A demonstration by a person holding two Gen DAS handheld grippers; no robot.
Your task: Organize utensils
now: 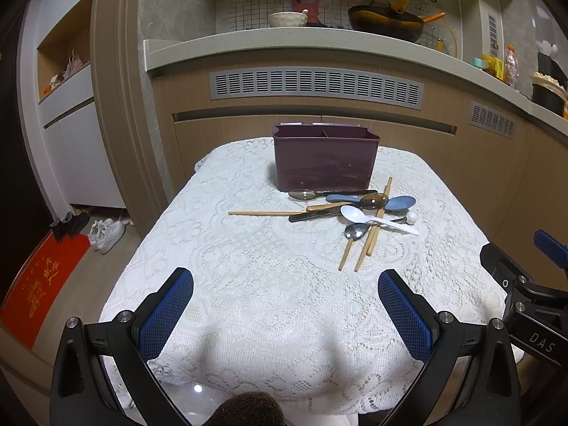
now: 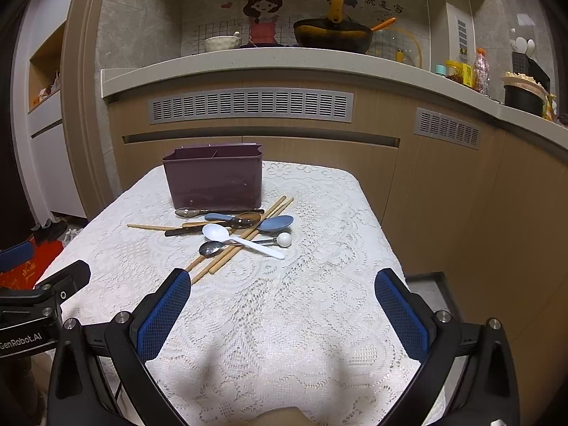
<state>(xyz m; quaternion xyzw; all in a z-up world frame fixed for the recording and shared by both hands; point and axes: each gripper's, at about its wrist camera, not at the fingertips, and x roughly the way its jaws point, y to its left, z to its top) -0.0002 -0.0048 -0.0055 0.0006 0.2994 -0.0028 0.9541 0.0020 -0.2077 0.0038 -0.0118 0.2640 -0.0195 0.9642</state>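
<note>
so far nothing looks sorted. at the left, the left gripper (image 1: 285, 305) hangs over the near edge of the lace-covered table (image 1: 213, 284) with its jaws spread wide and nothing between them. further in, a single wooden chopstick (image 1: 262, 213) lies flat, pointing toward the pile. behind it stands the purple utensil holder (image 1: 325, 158), upright near the far edge; i can see dividers at its rim but no handles sticking out, so it appears unfilled. just in front of it and to the right sits the tangle: a dark-handled metal spoon (image 1: 301, 194), a blue spoon (image 1: 401, 202), a white plastic spoon (image 1: 355, 214), and crossed chopsticks (image 1: 369, 238), overlapping one another. at the right, the right gripper (image 2: 282, 303) is likewise wide open and empty, near the chopstick ends. by my reckoning every piece remains to be picked up and dropped in.
</note>
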